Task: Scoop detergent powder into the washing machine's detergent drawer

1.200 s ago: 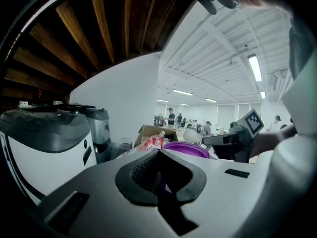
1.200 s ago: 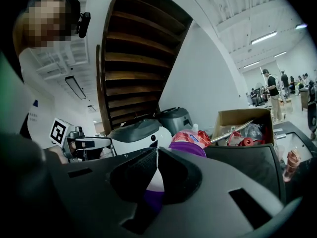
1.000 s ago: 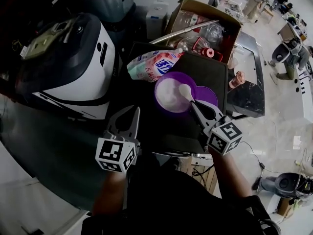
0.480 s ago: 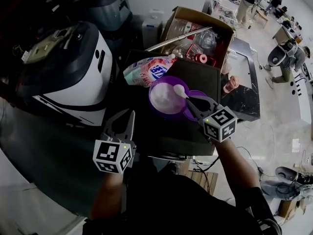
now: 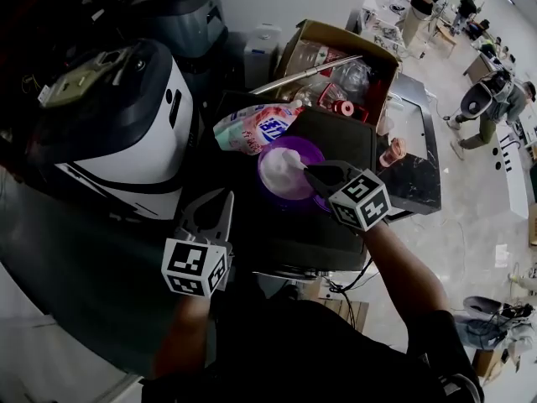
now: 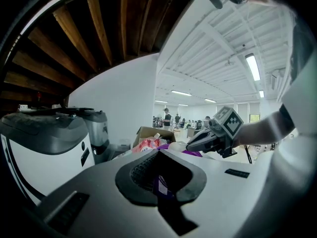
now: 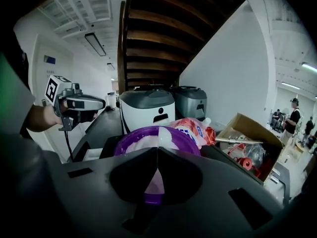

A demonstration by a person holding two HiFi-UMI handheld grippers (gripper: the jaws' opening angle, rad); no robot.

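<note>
Ideally the right gripper [image 5: 310,172], fingers clamped on the white scoop [image 5: 295,164], lifts it level from the purple bowl [image 5: 285,200], while the left gripper [image 5: 226,195] idles, fingers closed.

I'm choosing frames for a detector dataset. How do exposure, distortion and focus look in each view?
Head view: dark foreground, bright floor at right, powder in the purple bowl nearly washed out. Left gripper view: heavy fisheye curving the ceiling beams, black corners. Right gripper view: same fisheye, and the fingers and the scoop they clamp look soft.
</note>
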